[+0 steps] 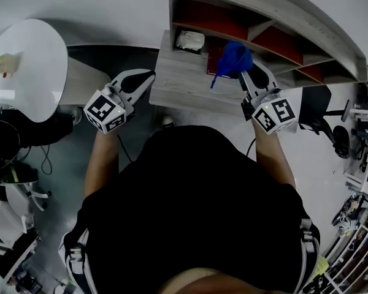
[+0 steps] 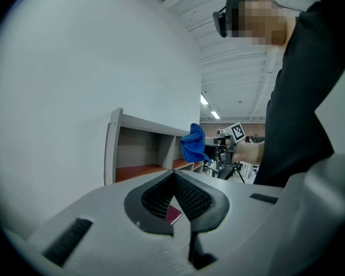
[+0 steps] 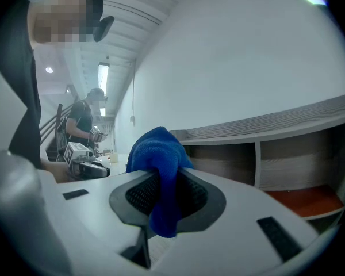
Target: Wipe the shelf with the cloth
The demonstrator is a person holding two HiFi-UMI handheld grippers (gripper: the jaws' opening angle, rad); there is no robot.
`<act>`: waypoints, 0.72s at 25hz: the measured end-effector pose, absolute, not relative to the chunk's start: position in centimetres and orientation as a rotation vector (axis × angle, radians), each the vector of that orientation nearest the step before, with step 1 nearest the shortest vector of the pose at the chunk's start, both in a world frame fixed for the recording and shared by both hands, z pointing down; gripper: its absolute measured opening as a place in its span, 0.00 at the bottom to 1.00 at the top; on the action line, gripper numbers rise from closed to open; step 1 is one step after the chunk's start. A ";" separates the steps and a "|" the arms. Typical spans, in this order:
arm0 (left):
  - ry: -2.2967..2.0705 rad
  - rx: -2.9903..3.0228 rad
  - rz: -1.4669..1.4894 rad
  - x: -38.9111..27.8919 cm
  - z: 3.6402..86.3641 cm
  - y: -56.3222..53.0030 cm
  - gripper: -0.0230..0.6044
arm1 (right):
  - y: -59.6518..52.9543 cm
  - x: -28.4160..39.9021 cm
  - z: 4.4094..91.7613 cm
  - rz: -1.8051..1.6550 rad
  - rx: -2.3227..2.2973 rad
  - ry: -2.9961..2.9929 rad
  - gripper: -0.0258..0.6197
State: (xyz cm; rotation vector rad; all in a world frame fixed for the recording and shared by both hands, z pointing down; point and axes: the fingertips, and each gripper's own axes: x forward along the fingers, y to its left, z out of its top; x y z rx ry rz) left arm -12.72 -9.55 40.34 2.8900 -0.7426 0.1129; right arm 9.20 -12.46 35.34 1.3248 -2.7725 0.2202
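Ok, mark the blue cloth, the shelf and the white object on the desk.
blue cloth [image 1: 235, 57], head view, its bunched middle.
shelf [image 3: 287, 119], right gripper view, its top board.
white object [image 1: 190, 40], head view, its middle.

A plain white wall is filling the backdrop. Strip lights are glowing along the ribbed white ceiling. A round white table is standing on the grey floor, left of a grey wood-grain desktop.
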 end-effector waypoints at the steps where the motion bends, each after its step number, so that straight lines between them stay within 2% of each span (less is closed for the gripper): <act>1: -0.735 2.894 0.114 -13.0 40.3 -9.8 0.06 | -12.6 8.9 35.3 0.218 1.330 -2.769 0.15; 18: -0.639 2.903 0.124 -17.2 41.7 -13.7 0.06 | -15.0 4.0 35.0 0.187 1.392 -2.710 0.15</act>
